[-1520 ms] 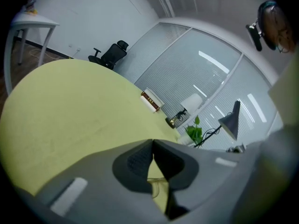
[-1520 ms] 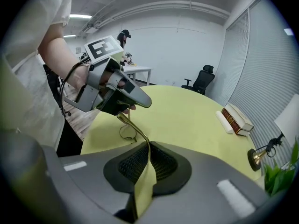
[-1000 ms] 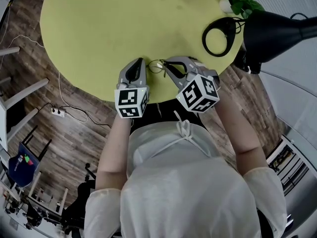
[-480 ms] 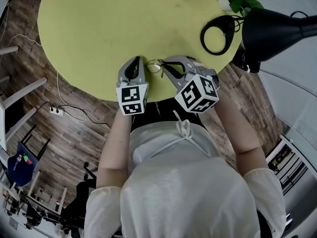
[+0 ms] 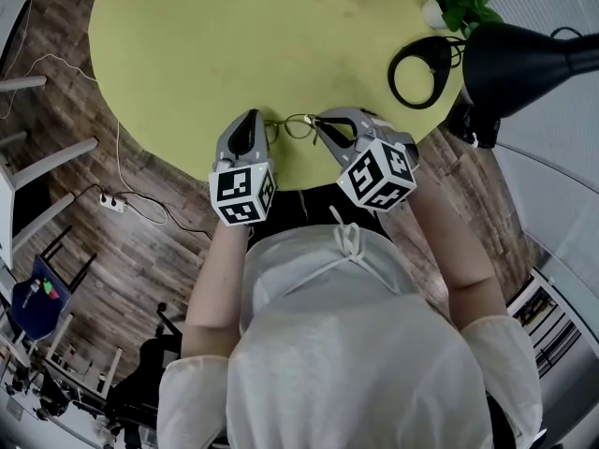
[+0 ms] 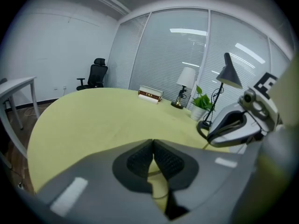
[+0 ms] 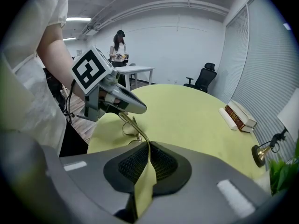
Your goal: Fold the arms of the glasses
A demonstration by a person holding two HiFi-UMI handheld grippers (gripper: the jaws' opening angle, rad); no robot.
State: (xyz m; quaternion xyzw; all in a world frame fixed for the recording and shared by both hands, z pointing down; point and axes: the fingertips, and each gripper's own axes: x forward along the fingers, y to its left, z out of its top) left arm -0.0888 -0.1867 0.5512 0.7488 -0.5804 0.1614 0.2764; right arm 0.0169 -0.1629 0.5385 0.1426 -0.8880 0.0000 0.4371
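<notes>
Head view shows that your left gripper (image 5: 251,118) has slid out to the left along the near edge of the yellow-green table (image 5: 234,36), while your right gripper (image 5: 322,122) has kept its place. The gap between them is wider than a moment ago, and the glasses (image 5: 292,125) now stretch across it in plain sight. In the right gripper view the pads are closed on a thin gold arm, which runs straight from the pinch toward the left gripper, with the lens rims just beside that line. In the left gripper view the pads are pressed together too, with a sliver of wire showing behind the slit. It appears to be clamped on the other end of the glasses, though the exact part is too fine to name. Judging by this, the move has drawn the glasses out taut rather than closed them. The arm in your right pinch looks extended, not tucked behind the lenses, so the fold is not yet done. You will likely need to swing one hand inward, and gently, since the wire is slight and both grips look firm.
</notes>
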